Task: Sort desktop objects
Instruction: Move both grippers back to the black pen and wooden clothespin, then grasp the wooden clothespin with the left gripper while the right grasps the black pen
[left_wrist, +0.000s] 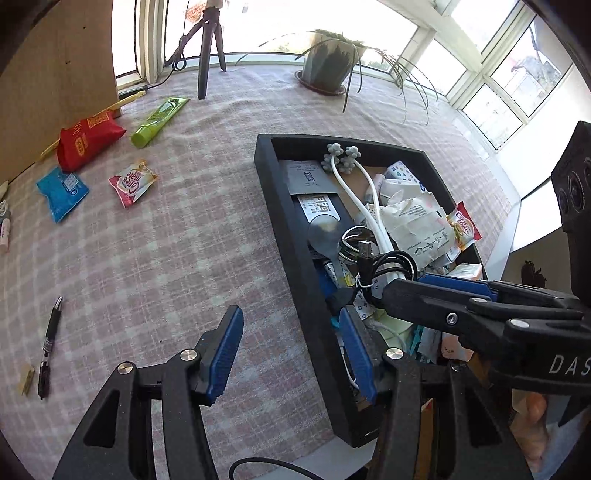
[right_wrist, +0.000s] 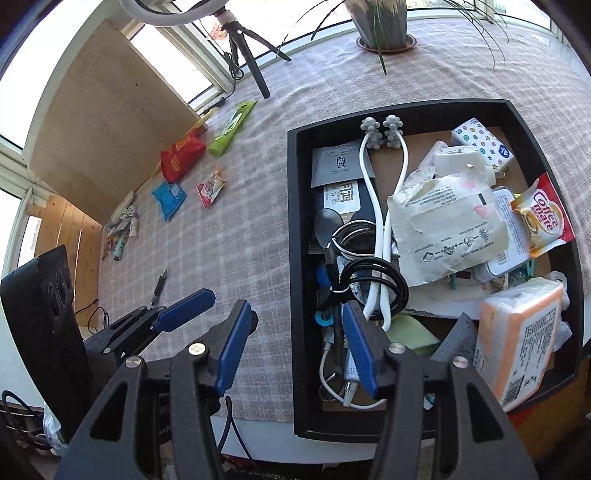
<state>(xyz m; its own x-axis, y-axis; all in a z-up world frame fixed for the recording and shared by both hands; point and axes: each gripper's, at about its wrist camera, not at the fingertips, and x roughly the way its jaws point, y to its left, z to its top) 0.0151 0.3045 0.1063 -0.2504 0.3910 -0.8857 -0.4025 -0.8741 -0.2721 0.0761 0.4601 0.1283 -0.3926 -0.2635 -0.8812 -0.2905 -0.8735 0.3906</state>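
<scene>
Black tray (right_wrist: 295, 258) near end hidden behind right gripper (right_wrist: 295, 354) fingers.

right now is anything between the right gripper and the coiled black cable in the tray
Mostly the tray's near-left wall: the open right gripper straddles it, one finger outside over the cloth, one inside. The black cable lies just ahead, with the white massager threaded through its coil and lying over it. Nothing else visibly blocks it.

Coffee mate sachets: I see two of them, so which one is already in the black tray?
The Coffee mate sachet leaning on the black tray at its right wall. The other Coffee mate sachet lies out on the checked cloth, beside the blue packet.
</scene>
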